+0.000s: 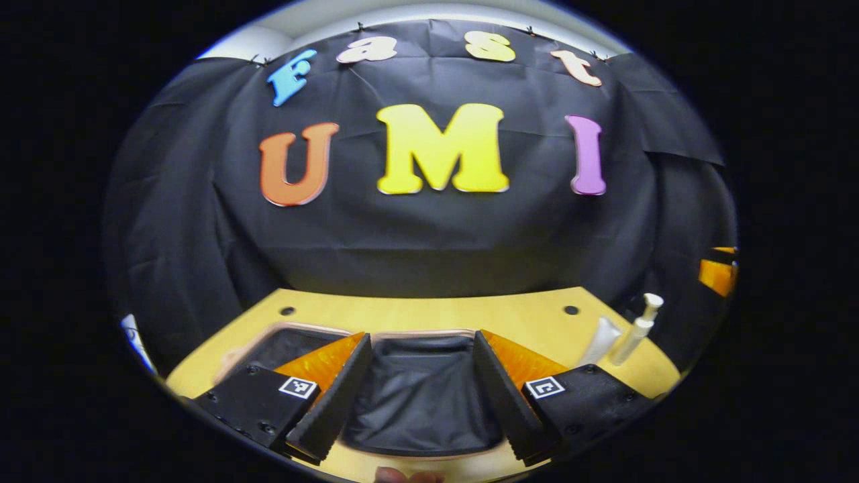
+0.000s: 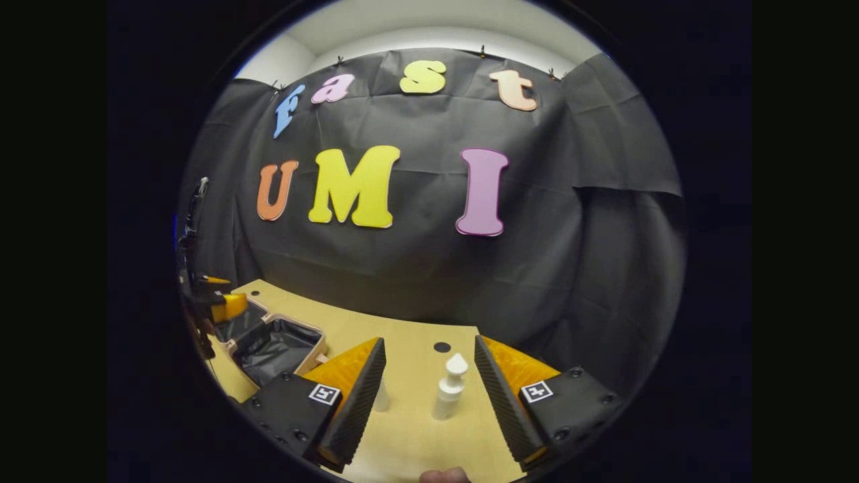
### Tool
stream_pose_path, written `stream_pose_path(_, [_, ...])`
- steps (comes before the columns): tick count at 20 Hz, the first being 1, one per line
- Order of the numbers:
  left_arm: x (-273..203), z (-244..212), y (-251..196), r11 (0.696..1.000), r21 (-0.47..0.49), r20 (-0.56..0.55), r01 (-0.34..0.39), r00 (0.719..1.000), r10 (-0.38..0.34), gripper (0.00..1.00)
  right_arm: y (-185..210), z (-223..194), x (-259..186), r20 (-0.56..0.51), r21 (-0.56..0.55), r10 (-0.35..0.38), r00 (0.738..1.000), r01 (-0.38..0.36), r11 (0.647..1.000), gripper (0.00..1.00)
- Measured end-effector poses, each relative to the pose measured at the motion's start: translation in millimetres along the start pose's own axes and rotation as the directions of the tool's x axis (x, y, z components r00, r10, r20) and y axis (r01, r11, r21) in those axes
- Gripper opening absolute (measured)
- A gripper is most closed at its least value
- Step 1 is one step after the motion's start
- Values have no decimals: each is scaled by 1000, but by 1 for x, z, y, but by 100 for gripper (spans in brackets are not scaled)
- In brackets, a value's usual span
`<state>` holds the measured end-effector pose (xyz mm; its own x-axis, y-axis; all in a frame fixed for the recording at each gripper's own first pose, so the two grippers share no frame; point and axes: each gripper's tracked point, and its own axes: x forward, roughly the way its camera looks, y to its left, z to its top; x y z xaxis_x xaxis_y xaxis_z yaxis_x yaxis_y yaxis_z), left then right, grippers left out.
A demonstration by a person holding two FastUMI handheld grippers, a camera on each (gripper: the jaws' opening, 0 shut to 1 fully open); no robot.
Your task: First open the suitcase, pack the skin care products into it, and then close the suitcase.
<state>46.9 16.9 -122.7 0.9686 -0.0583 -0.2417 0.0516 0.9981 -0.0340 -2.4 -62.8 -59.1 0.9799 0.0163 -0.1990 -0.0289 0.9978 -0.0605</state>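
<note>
1. Left gripper (image 1: pixel 421 389) hovers level, fingers spread wide and empty, above the open suitcase (image 1: pixel 419 396) on the table (image 1: pixel 429 312).
2. Right gripper (image 2: pixel 429 396), fingers wide apart, frames the upright pump bottle (image 2: pixel 449 388); a tube (image 2: pixel 382 397) stands beside.

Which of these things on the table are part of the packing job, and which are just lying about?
Part of the job:
open suitcase
pump bottle
tube
left gripper, open
right gripper, open, facing the pump bottle

Just there:
wooden table
black cloth wall
</note>
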Motion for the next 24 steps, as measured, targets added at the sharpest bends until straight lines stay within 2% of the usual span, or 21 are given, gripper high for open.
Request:
stream_pose_path(4, [13,-39,-113,984,20,-62,179,982,-178,97,-45,-20,-5,-44,2,-52,998,52,999,77])
stream_pose_path(6, [23,-63,-154,971,37,-104,235,968,-230,97,-60,-30,-6,-70,-11,-61,996,60,998,79])
stream_pose_path(8, [41,-93,-176,966,34,-160,257,955,-249,97,-72,-35,-8,-83,-26,-63,995,61,998,79])
stream_pose_path(12, [81,-134,-192,972,-2,-224,233,948,-228,97,-90,-49,-9,-127,-10,-65,990,64,998,79])
stream_pose_path(17, [117,-145,-199,978,-30,-229,206,951,-207,97,-113,-72,-3,-185,-10,-81,979,80,997,79])
stream_pose_path(20, [129,-159,-197,981,-46,-264,191,944,-196,97,-118,-88,8,-222,46,-71,972,83,995,78])
stream_pose_path(23, [133,-166,-198,978,-53,-285,200,936,-207,92,-119,-107,18,-256,66,-75,964,95,993,79])
stream_pose_path(24, [136,-169,-198,978,-41,-294,203,933,-206,82,-117,-110,21,-262,68,-72,962,93,993,79])
